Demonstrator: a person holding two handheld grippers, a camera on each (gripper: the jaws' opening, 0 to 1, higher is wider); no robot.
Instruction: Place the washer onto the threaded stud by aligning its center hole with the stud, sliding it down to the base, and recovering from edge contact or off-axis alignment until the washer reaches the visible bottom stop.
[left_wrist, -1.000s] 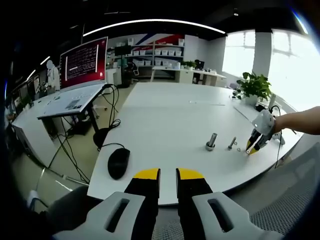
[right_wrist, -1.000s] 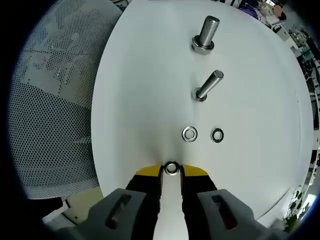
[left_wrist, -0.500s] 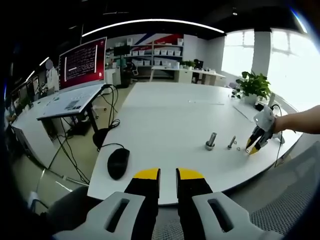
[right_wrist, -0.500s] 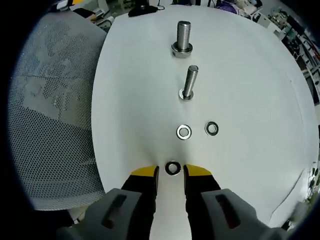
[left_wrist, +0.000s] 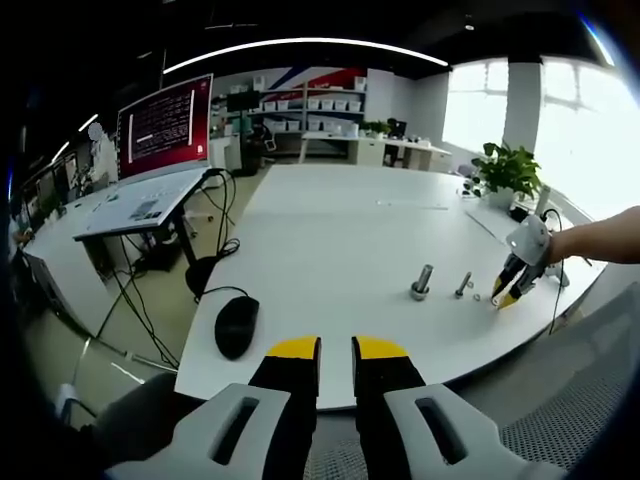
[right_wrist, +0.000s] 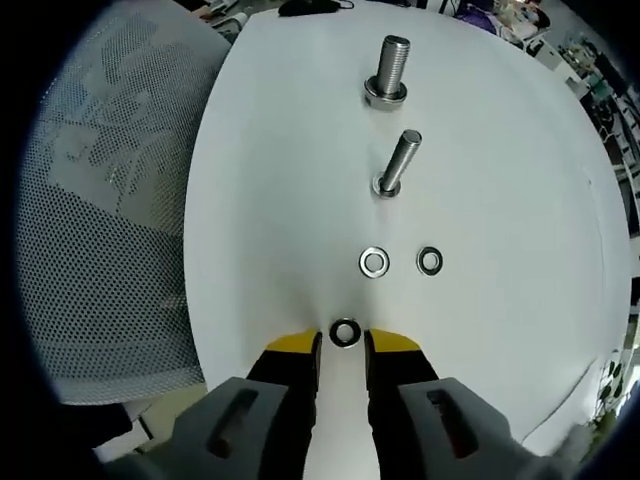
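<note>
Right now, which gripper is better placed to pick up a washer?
Right. The right gripper has the nearest washer between its jaw tips on the table; the left gripper hangs off the table's near edge.

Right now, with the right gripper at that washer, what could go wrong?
1. The washer lies flat on the white table between the right gripper fingertips; thin and flat, it may slip out as they shut.
2. Two more washers lie in the path toward the smaller stud; a low carry could knock them.
3. The larger stud stands just behind, so alignment could catch an edge.
</note>
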